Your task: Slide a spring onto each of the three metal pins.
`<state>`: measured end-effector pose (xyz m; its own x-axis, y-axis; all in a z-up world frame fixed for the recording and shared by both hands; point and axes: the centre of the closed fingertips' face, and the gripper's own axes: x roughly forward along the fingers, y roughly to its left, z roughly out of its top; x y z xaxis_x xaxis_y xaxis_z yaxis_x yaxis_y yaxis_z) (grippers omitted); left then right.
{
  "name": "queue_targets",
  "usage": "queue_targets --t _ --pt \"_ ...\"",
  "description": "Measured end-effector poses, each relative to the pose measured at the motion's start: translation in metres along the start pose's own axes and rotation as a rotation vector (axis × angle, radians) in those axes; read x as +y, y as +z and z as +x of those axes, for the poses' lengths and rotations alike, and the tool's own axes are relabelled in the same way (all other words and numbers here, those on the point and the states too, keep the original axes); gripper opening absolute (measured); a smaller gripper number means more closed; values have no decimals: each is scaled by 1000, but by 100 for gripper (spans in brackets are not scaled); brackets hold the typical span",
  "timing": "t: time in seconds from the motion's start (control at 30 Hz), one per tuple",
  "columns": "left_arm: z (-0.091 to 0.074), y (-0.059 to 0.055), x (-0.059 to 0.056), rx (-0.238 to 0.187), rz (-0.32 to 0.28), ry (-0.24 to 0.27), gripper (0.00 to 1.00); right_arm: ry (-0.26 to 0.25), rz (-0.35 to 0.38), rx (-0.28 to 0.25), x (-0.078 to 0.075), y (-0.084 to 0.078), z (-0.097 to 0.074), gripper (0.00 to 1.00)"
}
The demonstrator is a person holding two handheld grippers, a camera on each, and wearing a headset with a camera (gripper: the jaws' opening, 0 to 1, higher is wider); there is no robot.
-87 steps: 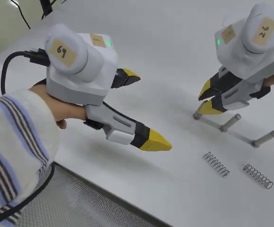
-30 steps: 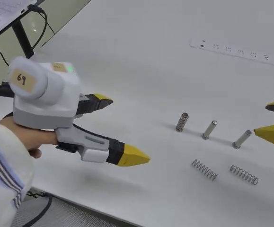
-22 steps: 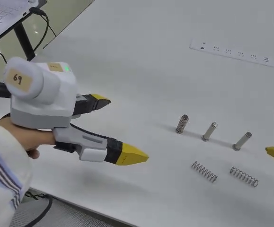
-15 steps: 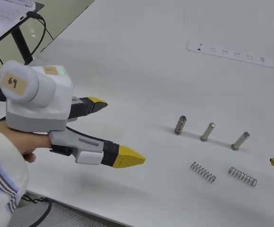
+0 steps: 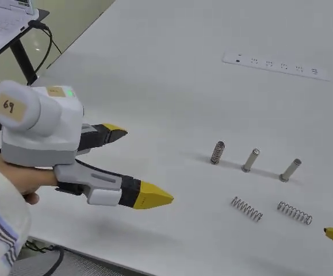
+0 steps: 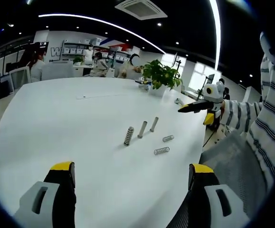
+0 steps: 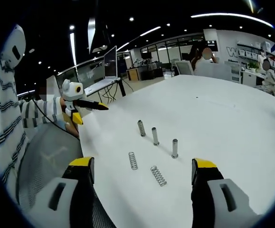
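So, with one sprung pin [image 5: 217,152] done and two bare pins [image 5: 251,160] left, your left gripper [image 5: 146,165] and right gripper [image 7: 143,166] hover empty, jaws wide apart, so next pinch a loose spring [image 5: 247,208] lying on the table [image 5: 154,69] just beside those pins.

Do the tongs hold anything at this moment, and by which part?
Nothing is held: the left tongs and the right tongs are both open and empty.
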<state>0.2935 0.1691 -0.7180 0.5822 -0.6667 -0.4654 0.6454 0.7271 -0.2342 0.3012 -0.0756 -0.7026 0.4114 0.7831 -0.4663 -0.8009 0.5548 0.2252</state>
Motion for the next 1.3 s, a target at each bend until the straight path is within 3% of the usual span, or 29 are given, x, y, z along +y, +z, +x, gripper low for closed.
queue_targets --t 0.23,0.77,0.97,1.3 --pt "-2 -1 1 5 -4 1 98 -56 19 -10 -6 -5 -3 99" --pt "1 4 -7 9 4 -32 95 -59 7 -35 -3 0 -10 98" --pt "6 6 -20 37 47 -90 95 -62 4 -37 -5 2 -12 97" --pt "32 5 -46 101 115 -211 92 -70 5 -23 -9 0 -13 96"
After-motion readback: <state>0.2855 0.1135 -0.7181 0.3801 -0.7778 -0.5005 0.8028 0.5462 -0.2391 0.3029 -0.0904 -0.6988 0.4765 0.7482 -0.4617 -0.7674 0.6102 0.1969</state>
